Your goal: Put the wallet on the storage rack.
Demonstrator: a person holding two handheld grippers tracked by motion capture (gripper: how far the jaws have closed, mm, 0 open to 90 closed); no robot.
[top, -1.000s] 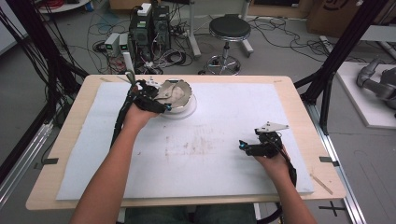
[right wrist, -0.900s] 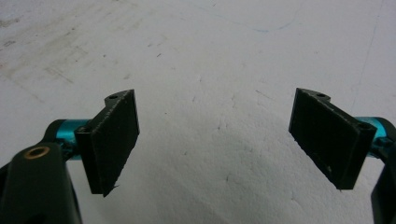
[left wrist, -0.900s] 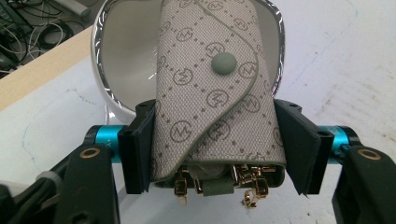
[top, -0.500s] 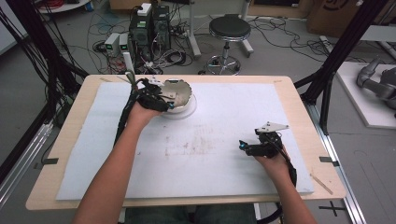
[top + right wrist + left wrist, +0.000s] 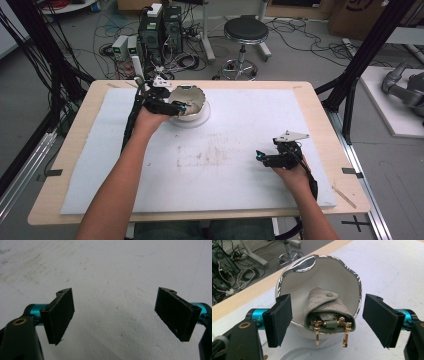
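Note:
A white bowl with a wavy silver rim stands on a white saucer at the far left of the mat. Inside it lies a grey-beige perforated pouch with a snap flap and two gold clasps hanging over the near rim. My left gripper is at the bowl. Its jaws have just been opening and now stand wide on either side of the pouch, with neither pad touching it. My right gripper rests low over the bare mat at the right, open and with nothing between its pads.
A white foam mat covers most of the wooden table, with faint brown smudges at its middle. Behind the table are a round stool, computer cases and floor cables. Black frame posts stand at both sides.
The left gripper's jaws look wider at the bowl than before, and the left hand has barely shifted. The right hand has not moved.

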